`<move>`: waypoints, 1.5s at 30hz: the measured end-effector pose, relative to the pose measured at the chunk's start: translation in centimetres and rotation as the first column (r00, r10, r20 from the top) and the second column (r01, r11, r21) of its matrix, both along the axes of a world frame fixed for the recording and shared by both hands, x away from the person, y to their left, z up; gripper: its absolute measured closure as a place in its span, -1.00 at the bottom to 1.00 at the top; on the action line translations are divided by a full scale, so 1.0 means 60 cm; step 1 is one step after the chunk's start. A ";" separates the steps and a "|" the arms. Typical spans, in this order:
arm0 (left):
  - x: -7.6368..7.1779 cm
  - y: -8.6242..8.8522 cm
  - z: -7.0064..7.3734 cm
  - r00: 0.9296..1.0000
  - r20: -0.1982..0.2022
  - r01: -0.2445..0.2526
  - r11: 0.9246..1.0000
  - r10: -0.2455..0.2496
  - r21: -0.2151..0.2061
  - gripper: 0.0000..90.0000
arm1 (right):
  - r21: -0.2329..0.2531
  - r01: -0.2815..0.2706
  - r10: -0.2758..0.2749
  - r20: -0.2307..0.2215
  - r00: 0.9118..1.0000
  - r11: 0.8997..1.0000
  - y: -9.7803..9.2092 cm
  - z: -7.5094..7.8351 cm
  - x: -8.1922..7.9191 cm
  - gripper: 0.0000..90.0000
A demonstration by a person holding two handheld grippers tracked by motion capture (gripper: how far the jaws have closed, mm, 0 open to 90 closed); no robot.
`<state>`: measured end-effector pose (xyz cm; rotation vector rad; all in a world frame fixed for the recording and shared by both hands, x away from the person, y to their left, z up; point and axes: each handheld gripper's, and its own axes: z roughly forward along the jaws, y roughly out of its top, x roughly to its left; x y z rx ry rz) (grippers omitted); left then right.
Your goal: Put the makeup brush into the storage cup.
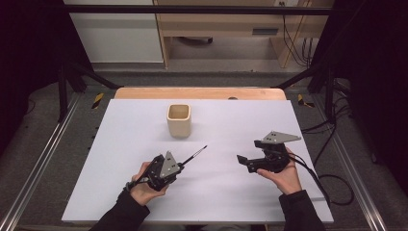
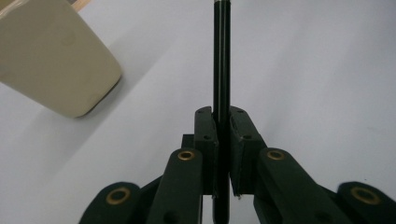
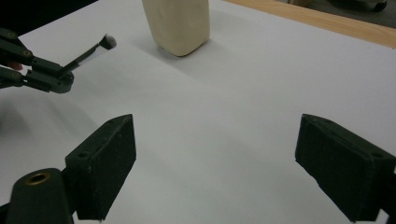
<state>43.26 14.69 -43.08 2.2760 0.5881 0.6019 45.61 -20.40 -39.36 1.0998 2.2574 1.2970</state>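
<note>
A thin black brush (image 1: 194,156) sticks out up and to the right from my left gripper (image 1: 181,166), which is shut on its handle at the near left of the white sheet. In the left gripper view the handle (image 2: 221,65) runs straight up from between the closed pads (image 2: 205,135). A cream square cup (image 1: 179,120) stands upright at the middle back, empty as far as I can see. My right gripper (image 1: 248,153) is held open at the near right, pointing left, with nothing between its pads (image 3: 103,163). From there the brush tip (image 3: 109,42) hangs just above the sheet.
The white sheet (image 1: 226,192) covers a wooden table whose far edge (image 1: 199,93) shows behind it. A dark metal frame and cables (image 1: 332,139) flank the table. In the right gripper view the cup (image 3: 177,25) stands beyond the left gripper (image 3: 60,77).
</note>
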 end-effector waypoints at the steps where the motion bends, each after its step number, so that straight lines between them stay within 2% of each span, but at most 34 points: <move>1: 0.000 0.002 -0.001 1.000 -0.011 -0.012 0.999 0.012 -0.036 0.85 | 0.007 0.006 -0.006 -0.002 1.000 1.000 0.000 -0.003 -0.002 -0.72; 4: 0.000 0.007 -0.001 0.999 -0.019 -0.033 0.997 0.031 -0.067 0.85 | 0.047 0.011 -0.012 0.006 1.000 0.999 0.001 -0.010 -0.005 -0.73; 6: 0.000 0.010 -0.001 0.999 -0.026 -0.048 0.994 0.046 -0.100 0.85 | 0.052 0.014 -0.015 0.010 1.000 0.999 0.002 -0.010 -0.005 -0.73; 7: 0.000 0.012 -0.001 0.998 -0.031 -0.054 0.992 0.051 -0.110 0.85 | 0.072 0.019 -0.020 0.017 1.000 0.997 0.004 -0.011 -0.007 -0.73; 10: 0.000 0.017 0.001 0.997 -0.033 -0.074 0.987 0.070 -0.141 0.85 | 0.093 0.015 -0.018 0.026 1.000 0.996 0.006 -0.013 -0.008 -0.75; 11: -0.001 0.019 0.003 0.996 -0.033 -0.083 0.983 0.079 -0.164 0.85 | 0.109 0.012 -0.015 0.030 0.999 0.994 0.009 -0.014 -0.009 -0.75; 13: -0.001 0.019 0.004 0.996 -0.029 -0.089 0.981 0.085 -0.171 0.85 | 0.116 0.013 -0.017 0.030 0.999 0.993 0.011 -0.015 -0.009 -0.75; 14: -0.001 0.021 0.006 0.996 -0.033 -0.094 0.977 0.089 -0.194 0.85 | 0.137 0.013 -0.018 0.032 0.999 0.990 0.014 -0.016 -0.009 -0.76; 15: -0.001 0.021 0.006 0.996 -0.033 -0.094 0.977 0.089 -0.194 0.85 | 0.145 0.014 -0.019 0.034 0.999 0.989 0.015 -0.016 -0.009 -0.76; 17: -0.001 0.022 0.009 0.995 -0.035 -0.099 0.972 0.094 -0.214 0.85 | 0.155 0.011 -0.016 0.032 0.999 0.988 0.016 -0.016 -0.008 -0.76; 20: -0.001 0.023 0.011 0.994 -0.046 -0.112 0.961 0.104 -0.253 0.85 | 0.182 0.001 -0.007 0.033 0.999 0.983 0.018 -0.017 -0.007 -0.76; 21: -0.001 0.023 0.011 0.994 -0.046 -0.112 0.961 0.104 -0.253 0.85 | 0.182 0.001 -0.007 0.033 0.999 0.983 0.018 -0.017 -0.007 -0.76; 26: -0.001 0.023 0.014 0.991 -0.056 -0.136 0.948 0.125 -0.288 0.85 | 0.217 0.001 -0.010 0.038 0.999 0.976 0.026 -0.017 -0.006 -0.79; 31: 0.004 0.021 0.020 0.989 -0.060 -0.147 0.939 0.135 -0.311 0.85 | 0.237 -0.008 -0.008 0.070 0.997 0.972 0.036 -0.005 -0.008 -0.80; 35: 0.006 0.017 0.029 0.988 -0.046 -0.152 0.932 0.145 -0.329 0.85 | 0.259 -0.012 -0.009 0.078 0.997 0.966 0.045 0.002 -0.005 -0.80; 37: 0.006 0.014 0.034 0.988 -0.040 -0.154 0.925 0.150 -0.347 0.85 | 0.257 -0.013 -0.008 0.082 0.997 0.966 0.051 0.006 -0.004 -0.79; 41: 0.006 0.000 0.044 0.988 -0.023 -0.151 0.922 0.153 -0.357 0.85 | 0.302 -0.022 -0.001 0.076 0.997 0.953 0.064 0.013 -0.002 -0.75; 43: 0.006 -0.004 0.045 0.988 -0.021 -0.150 0.920 0.153 -0.363 0.85 | 0.303 -0.024 0.000 0.079 0.997 0.953 0.065 0.014 -0.002 -0.75; 44: 0.006 -0.006 0.045 0.988 -0.021 -0.152 0.918 0.155 -0.365 0.85 | 0.317 -0.028 0.002 0.082 0.997 0.948 0.070 0.018 -0.002 -0.73; 45: 0.006 -0.008 0.045 0.988 -0.022 -0.152 0.917 0.155 -0.369 0.85 | 0.317 -0.028 0.002 0.082 0.997 0.948 0.070 0.018 -0.002 -0.73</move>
